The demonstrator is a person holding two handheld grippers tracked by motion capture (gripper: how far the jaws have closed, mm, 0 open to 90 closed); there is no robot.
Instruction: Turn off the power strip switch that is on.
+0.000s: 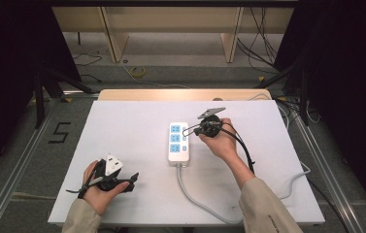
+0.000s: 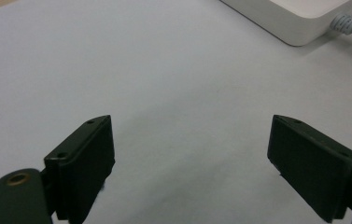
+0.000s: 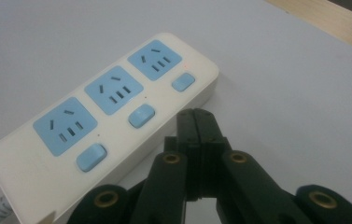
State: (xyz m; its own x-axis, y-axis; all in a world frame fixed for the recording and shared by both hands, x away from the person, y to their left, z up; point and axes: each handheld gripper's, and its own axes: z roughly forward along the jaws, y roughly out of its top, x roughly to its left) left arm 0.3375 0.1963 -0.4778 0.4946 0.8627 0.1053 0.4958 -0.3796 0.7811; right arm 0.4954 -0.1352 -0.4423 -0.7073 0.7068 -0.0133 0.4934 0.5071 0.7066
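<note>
Power strip lies lengthwise, cord end toward the person

Power strip (image 1: 178,141) rests flat on the white surface (image 1: 122,145), a little right of its middle, its long axis running near to far. Three blue sockets sit in a row along its top, each with a small blue switch (image 3: 141,116) at its right. Its grey cable (image 1: 195,194) leaves the near end and curves off to the right. The right gripper (image 1: 186,131), jaws pressed together on nothing, sits just beside the strip's right edge, near the far and middle switches. The left gripper (image 1: 133,178) rests at the near left, well apart from the strip, jaws spread wide over bare surface.
</note>
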